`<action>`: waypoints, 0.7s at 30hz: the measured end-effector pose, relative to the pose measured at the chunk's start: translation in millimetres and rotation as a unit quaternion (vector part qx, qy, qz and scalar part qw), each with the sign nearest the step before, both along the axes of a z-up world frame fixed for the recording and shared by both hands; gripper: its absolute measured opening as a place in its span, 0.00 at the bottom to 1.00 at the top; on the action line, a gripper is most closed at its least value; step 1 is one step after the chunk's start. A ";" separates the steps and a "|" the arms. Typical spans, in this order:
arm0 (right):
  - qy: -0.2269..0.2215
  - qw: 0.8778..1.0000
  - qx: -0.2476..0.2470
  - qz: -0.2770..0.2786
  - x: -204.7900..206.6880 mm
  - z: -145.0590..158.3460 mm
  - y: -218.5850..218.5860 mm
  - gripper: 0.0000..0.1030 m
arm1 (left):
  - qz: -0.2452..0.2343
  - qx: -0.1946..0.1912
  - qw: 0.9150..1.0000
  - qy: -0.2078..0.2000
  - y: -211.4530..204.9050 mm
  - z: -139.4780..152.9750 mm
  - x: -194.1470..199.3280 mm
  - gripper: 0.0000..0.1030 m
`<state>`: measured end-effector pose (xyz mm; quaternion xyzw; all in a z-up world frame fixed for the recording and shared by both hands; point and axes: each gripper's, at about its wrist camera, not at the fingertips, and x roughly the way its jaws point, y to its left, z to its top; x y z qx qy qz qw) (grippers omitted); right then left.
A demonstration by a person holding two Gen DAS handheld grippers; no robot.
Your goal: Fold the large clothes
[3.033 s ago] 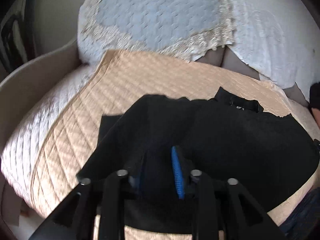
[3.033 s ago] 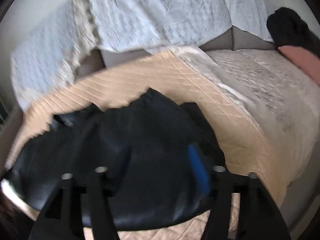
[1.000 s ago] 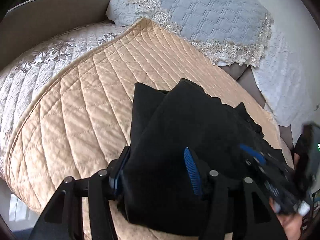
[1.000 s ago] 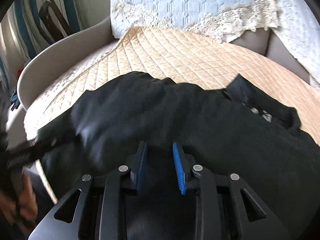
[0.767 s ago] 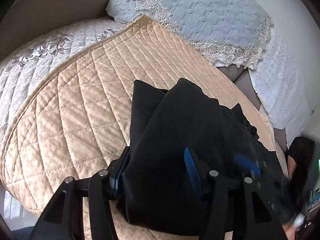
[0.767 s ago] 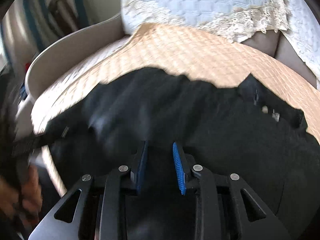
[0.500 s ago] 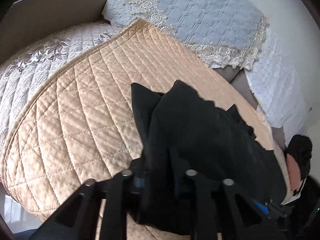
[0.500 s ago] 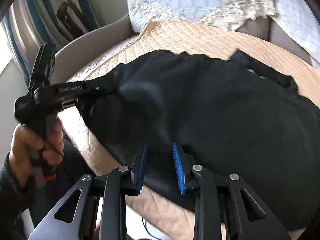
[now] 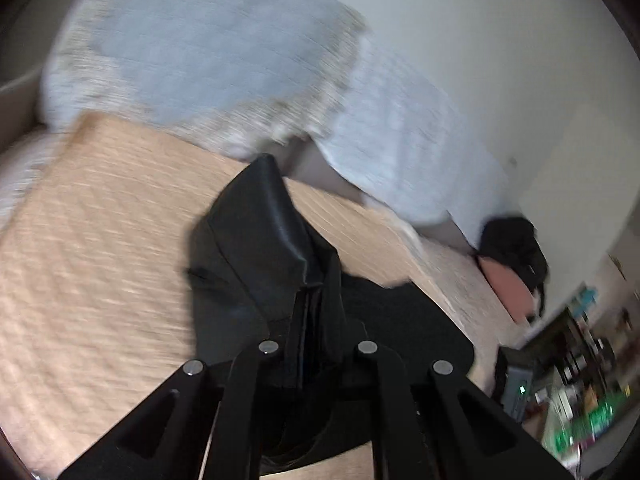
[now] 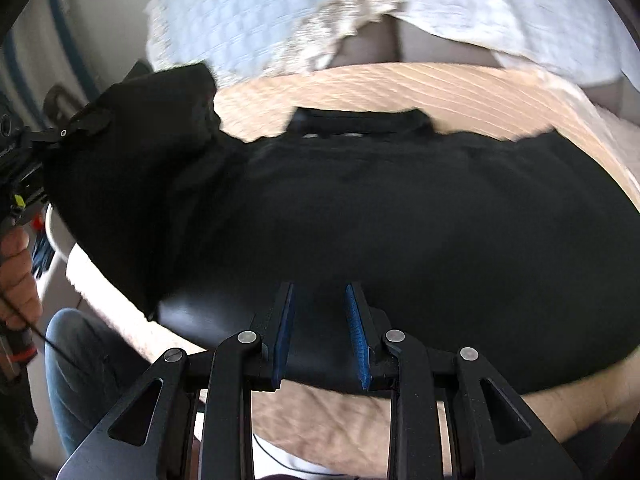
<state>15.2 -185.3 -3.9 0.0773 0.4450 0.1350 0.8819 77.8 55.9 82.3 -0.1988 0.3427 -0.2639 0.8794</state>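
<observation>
A wide bed fills both views, covered by a peach quilted bedspread (image 9: pixel 100 264) with a stitched diamond pattern and a soft shine. At its head lie a pale blue quilted pillow (image 9: pixel 192 48) with a lace border and, beside it, a white textured pillow (image 9: pixel 408 148). The black garment (image 10: pixel 400 232) is spread flat on the bedspread near the front edge of the bed; its cloth is matte and smooth, and a collar band (image 10: pixel 360 122) shows at its far side. One end of it is lifted off the bed and hangs in folds from the left gripper (image 9: pixel 312 332), whose two black fingers are pressed close together on the cloth. The right gripper (image 10: pixel 320 332) is over the near edge of the garment; its blue ribbed pads (image 10: pixel 356 332) stand a narrow gap apart, with nothing pinched between them. A small dark bundle (image 9: pixel 512 244) rests on the far corner of the bed, on something pink.
</observation>
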 end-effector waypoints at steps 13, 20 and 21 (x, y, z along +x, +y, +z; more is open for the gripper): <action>0.023 0.995 0.078 -0.053 -17.7 -3.8 -57.3 0.27 | -0.141 0.036 0.986 0.086 -120.3 -73.4 5.7 0.07; 0.011 0.986 0.162 -0.047 0.2 3.8 -59.2 0.39 | -0.081 0.023 0.996 0.029 -60.3 -24.6 -16.7 0.11; 0.015 0.981 0.188 -0.042 4.9 2.7 -57.5 0.51 | -0.056 0.036 0.997 0.029 -49.6 -27.1 -11.4 0.11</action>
